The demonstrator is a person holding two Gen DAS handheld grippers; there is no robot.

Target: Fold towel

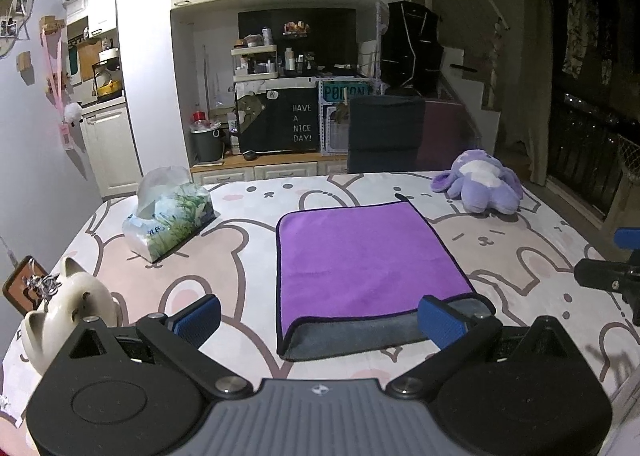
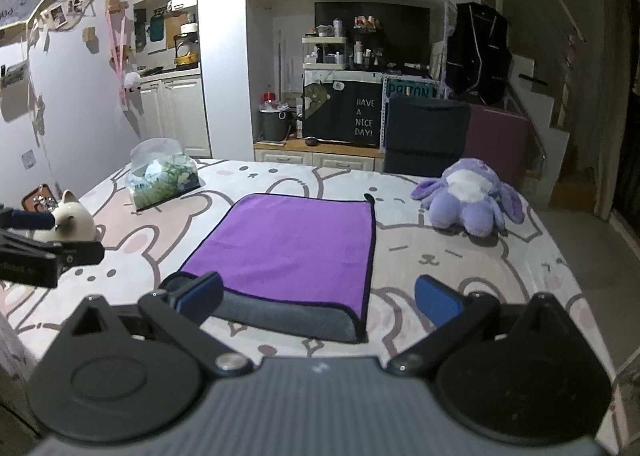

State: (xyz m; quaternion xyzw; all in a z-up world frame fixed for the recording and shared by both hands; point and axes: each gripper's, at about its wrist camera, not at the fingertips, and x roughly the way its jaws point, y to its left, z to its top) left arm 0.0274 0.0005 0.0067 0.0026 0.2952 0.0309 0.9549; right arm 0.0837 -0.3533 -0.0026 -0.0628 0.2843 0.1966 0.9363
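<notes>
A purple towel (image 1: 368, 260) with a grey underside lies folded over on the rabbit-print tablecloth (image 1: 240, 256), its grey lower layer sticking out at the near edge. It also shows in the right wrist view (image 2: 292, 248). My left gripper (image 1: 320, 316) is open and empty, its blue pads either side of the towel's near edge, a little above it. My right gripper (image 2: 320, 298) is open and empty too, near the towel's near right corner. The right gripper shows at the right edge of the left wrist view (image 1: 612, 276).
A tissue pack (image 1: 170, 213) lies at the far left. A white cat figurine (image 1: 64, 316) stands at the near left. A purple plush toy (image 1: 480, 185) sits at the far right. A dark chair back (image 1: 384, 133) stands behind the table.
</notes>
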